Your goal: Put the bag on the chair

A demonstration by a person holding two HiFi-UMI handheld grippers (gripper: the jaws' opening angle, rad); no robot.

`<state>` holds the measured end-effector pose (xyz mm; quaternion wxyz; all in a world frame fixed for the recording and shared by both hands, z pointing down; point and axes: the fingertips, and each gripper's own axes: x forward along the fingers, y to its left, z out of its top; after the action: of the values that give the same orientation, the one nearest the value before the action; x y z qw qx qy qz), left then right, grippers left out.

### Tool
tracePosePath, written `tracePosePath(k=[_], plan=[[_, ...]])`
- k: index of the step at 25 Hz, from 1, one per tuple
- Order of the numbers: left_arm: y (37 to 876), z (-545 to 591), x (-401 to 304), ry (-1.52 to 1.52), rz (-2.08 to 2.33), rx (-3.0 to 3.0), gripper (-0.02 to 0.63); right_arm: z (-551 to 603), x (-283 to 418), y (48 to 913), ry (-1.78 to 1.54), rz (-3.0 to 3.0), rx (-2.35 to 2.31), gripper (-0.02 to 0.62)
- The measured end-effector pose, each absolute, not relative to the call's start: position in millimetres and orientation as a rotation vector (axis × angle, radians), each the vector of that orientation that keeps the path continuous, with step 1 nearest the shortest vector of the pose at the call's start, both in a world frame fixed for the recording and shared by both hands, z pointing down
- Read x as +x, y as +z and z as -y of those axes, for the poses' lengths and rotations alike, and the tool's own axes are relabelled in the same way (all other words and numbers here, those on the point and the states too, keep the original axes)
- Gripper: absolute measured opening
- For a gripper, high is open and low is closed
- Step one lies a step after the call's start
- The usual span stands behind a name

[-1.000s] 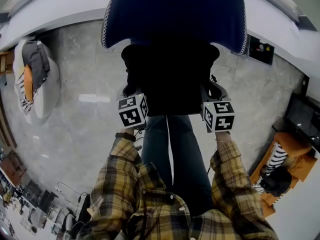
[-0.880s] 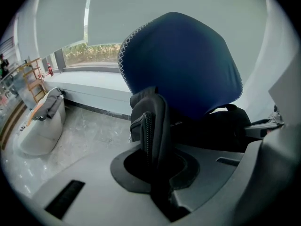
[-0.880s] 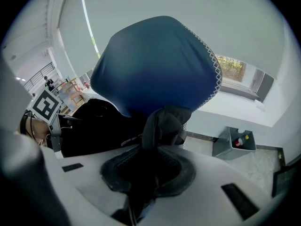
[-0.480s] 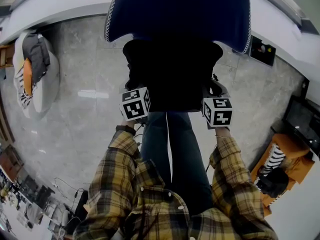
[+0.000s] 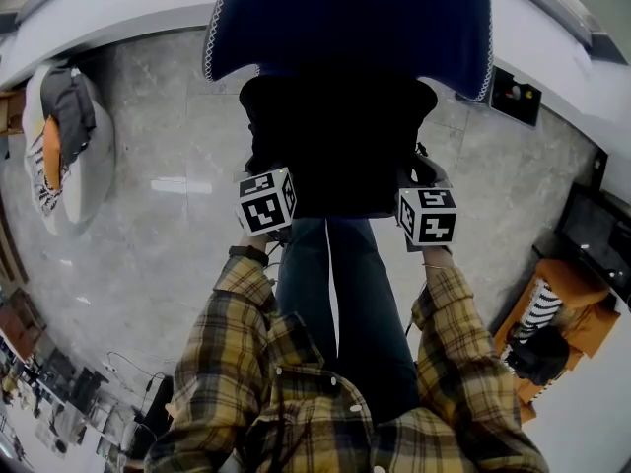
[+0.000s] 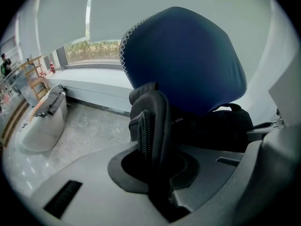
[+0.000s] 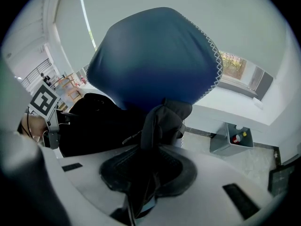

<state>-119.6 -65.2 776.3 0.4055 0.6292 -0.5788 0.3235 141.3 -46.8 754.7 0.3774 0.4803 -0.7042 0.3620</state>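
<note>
**Black bag at the chair's back, both claws on its straps**

The floor [image 5: 168,264] is pale grey polished stone in large tiles, glossy enough to carry a streak of reflected light. A low white ledge [image 5: 118,18] curves along the room's edge from 10 to 2 o'clock. At 9 o'clock sits a rounded white beanbag [image 5: 94,166] with dark and orange cloth heaped on it. At 2 o'clock a small grey bin [image 5: 513,97] stands against the ledge, and an orange seat [image 5: 577,308] lies at 4 o'clock.

The chair [image 5: 345,18], at 12 o'clock, shows a broad, rounded back in dark blue fabric edged with white zigzag stitching. The bag [image 5: 335,146] is a soft, matte black mass lying against the foot of that back; the seat beneath it is hidden.

The left claw [image 6: 157,187] is closed tight on a padded black strap with a ribbed edge. The right claw [image 7: 141,192] has just been easing open, its jaws only slightly parted, with a folded black fabric strap pinched between them.
</note>
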Motion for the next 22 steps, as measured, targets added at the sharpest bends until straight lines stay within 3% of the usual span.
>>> tracePosePath(k=[5, 13, 22], plan=[[772.1, 65.9, -122.2, 0.831, 1.473, 1.587, 0.047, 48.0, 142.1, 751.7, 0.950, 1.799, 1.249, 0.127], [754.8, 72.6, -125.2, 0.794, 1.514, 1.633, 0.181, 51.6, 149.2, 738.1, 0.977, 1.802, 1.284, 0.222], [728.0, 75.8, -126.1, 0.756, 1.552, 1.670, 0.206, 48.6, 146.5, 714.7, 1.013, 1.858, 1.316, 0.257]])
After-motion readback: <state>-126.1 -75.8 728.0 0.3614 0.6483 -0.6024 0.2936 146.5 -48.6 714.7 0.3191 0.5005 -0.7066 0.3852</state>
